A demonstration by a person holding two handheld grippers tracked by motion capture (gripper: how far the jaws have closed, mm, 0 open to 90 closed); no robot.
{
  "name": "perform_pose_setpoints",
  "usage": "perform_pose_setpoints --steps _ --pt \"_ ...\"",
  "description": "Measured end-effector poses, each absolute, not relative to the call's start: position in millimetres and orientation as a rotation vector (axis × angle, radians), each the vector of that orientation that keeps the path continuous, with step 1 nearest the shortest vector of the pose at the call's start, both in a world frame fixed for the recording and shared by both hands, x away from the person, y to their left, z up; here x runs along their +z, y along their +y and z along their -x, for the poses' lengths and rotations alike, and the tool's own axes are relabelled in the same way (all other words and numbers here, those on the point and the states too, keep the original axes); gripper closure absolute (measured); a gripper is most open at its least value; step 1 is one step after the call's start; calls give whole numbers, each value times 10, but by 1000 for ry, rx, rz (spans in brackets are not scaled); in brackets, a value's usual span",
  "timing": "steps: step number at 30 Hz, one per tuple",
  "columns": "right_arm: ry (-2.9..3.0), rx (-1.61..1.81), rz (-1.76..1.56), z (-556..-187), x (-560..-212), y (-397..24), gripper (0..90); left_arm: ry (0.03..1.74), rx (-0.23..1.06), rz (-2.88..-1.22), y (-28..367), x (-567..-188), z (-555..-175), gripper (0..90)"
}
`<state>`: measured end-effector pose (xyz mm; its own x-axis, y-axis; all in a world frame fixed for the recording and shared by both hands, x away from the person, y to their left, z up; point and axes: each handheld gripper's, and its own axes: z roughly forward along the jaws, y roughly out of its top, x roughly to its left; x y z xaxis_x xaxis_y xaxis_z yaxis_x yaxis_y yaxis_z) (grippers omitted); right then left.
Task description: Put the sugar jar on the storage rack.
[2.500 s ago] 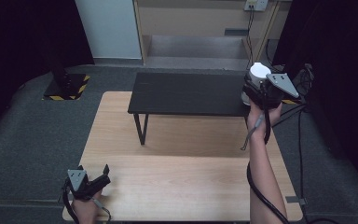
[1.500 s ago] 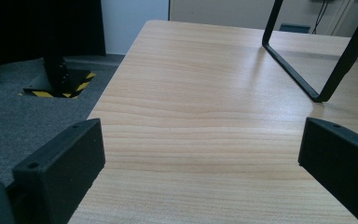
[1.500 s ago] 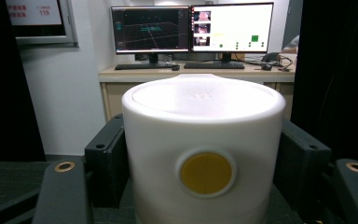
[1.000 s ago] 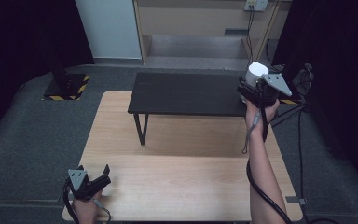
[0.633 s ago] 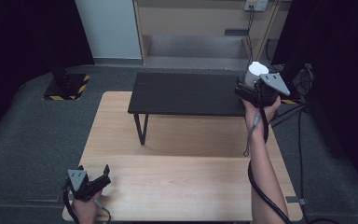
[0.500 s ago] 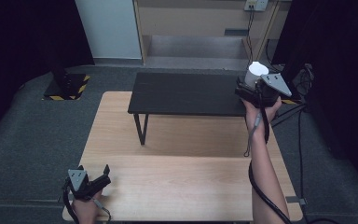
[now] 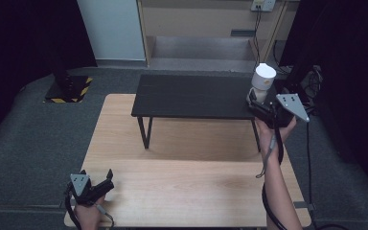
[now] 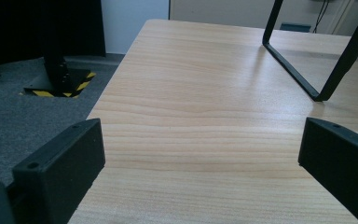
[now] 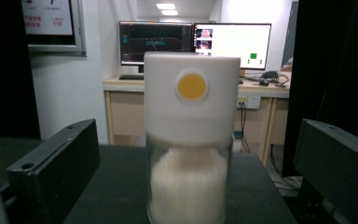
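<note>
White-capped jar (image 9: 189, 140) of pale powder stands upright on the black bench's (image 7: 191, 98) right end, between the right tool's (image 7: 261, 106) spread jaws; an off-centre squeeze could topple it. Left tool (image 7: 96, 184) rests spread on the table (image 7: 182, 182).

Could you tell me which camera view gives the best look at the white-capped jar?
The right gripper view: the jar stands upright between the open jaws, showing its white cap, yellow dot and white contents. The high view shows it small, on the black bench by the right gripper. The left gripper view faces the wooden table.
</note>
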<state>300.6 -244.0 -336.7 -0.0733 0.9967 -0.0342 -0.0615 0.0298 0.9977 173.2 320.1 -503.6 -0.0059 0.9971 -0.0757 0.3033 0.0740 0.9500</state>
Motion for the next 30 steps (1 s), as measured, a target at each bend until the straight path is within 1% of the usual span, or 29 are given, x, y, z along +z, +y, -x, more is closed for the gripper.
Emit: perform_pose_setpoints --steps 10,25,30 --pt "1250 1300 -1152 -2668 -3683 -2587 8 1464 985 -1380 3198 -5032 -1737 0" --pt "1198 1291 -1168 -2200 -4384 -2610 8 1464 986 -1386 3195 -5028 -1740 0" --pt "1250 1297 -1157 -2090 -4582 -2718 8 1471 982 -1375 3202 -5027 -1734 0"
